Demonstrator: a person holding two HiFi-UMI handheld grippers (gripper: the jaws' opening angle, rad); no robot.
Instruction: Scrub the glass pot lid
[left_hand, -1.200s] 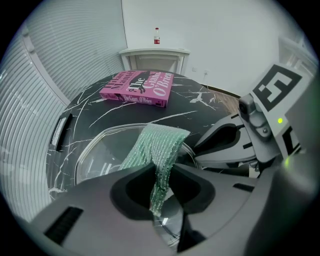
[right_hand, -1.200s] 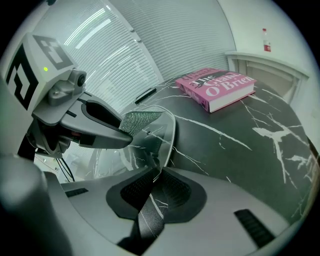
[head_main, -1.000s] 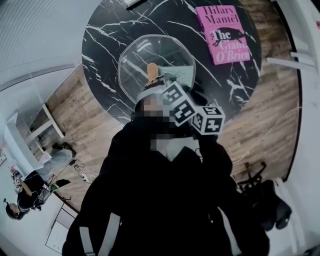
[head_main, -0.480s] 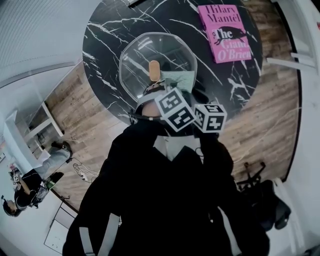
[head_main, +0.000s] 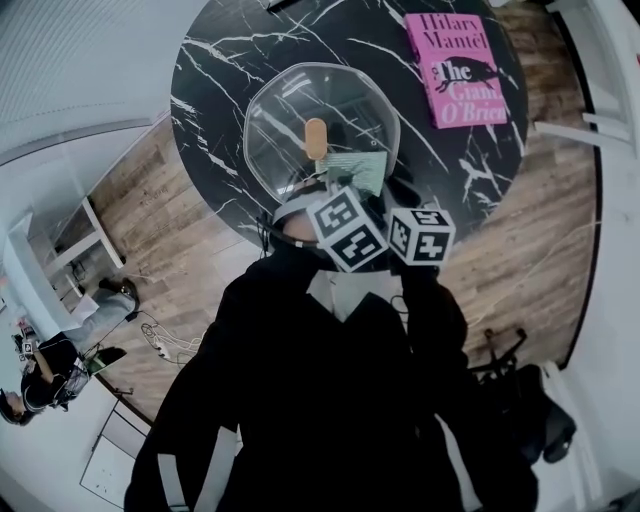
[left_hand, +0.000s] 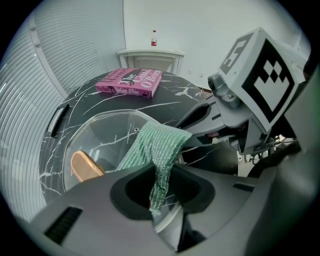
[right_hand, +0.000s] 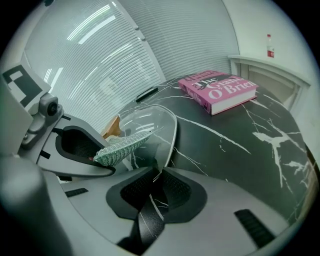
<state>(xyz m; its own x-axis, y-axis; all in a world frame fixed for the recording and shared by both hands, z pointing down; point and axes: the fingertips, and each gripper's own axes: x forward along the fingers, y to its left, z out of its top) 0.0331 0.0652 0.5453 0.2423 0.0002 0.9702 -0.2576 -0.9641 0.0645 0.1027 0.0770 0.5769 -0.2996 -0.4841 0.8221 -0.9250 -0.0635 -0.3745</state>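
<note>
Pinched the green mesh cloth (left_hand: 161, 142) in the left gripper (left_hand: 157, 195), jaws pressed together on its hanging end, against the glass pot lid (head_main: 300, 110) at upper centre of the head view. Clamped the lid's near rim in the right gripper (right_hand: 154, 187). Looked mid-scrub; called next for wiping across the glass. Read "Hilary Mantel, The Giant, O'Brien" on the pink book (head_main: 462, 70), upper right.

The glass lid (head_main: 285, 115) fills the near middle of the worktop (head_main: 215, 70), with the pink book (head_main: 462, 68) far right. Bare marble lies open left of the lid and between lid and book. The left gripper (left_hand: 159, 192) pinching a green cloth (left_hand: 157, 145) and the right gripper (right_hand: 156, 187) clamped on the rim crowd the lid's near edge.
</note>
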